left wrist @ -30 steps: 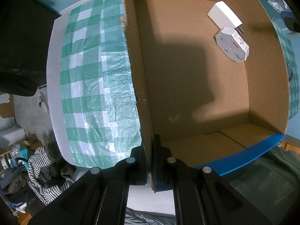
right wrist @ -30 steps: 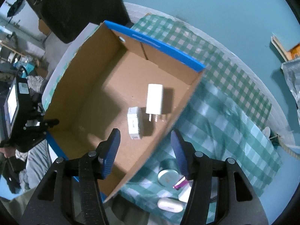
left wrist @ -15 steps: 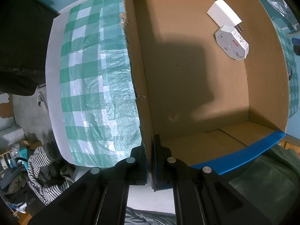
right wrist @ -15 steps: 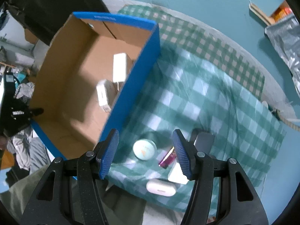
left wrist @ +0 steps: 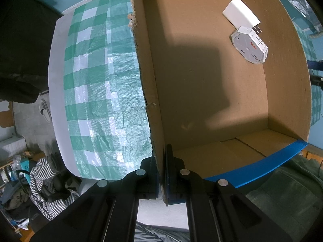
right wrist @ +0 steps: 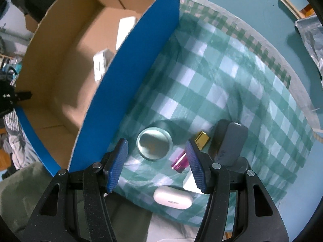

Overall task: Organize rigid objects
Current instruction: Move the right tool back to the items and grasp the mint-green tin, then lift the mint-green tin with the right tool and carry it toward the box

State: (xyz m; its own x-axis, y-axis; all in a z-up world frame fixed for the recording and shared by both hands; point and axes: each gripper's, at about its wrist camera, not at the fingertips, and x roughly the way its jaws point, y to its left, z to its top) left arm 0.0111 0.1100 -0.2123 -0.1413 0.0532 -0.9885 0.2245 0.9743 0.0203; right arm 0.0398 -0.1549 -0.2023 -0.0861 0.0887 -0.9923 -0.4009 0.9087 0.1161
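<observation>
A blue-sided cardboard box (left wrist: 222, 92) stands on the green checked cloth. My left gripper (left wrist: 162, 169) is shut on the box's near wall. Inside lie a white charger (left wrist: 240, 16) and a white octagonal box (left wrist: 249, 45). In the right wrist view the box (right wrist: 129, 76) sits at left. My right gripper (right wrist: 156, 151) hangs open above a round glass-lidded tin (right wrist: 154, 144), with nothing between its pads. Beside the tin lie a pink-purple tube (right wrist: 178, 162), a gold piece (right wrist: 201, 141), a grey case (right wrist: 231, 143) and a white earbud case (right wrist: 172, 199).
The checked cloth (right wrist: 222, 84) covers a white table with its edge close at the bottom of the right wrist view. A person's green-clad lap (right wrist: 26, 197) lies below. Striped clothing (left wrist: 44, 179) and clutter sit on the floor at left.
My right gripper has moved from over the box to over the loose items on the cloth, and sunk closer to them. The left gripper has kept its hold on the box wall.
</observation>
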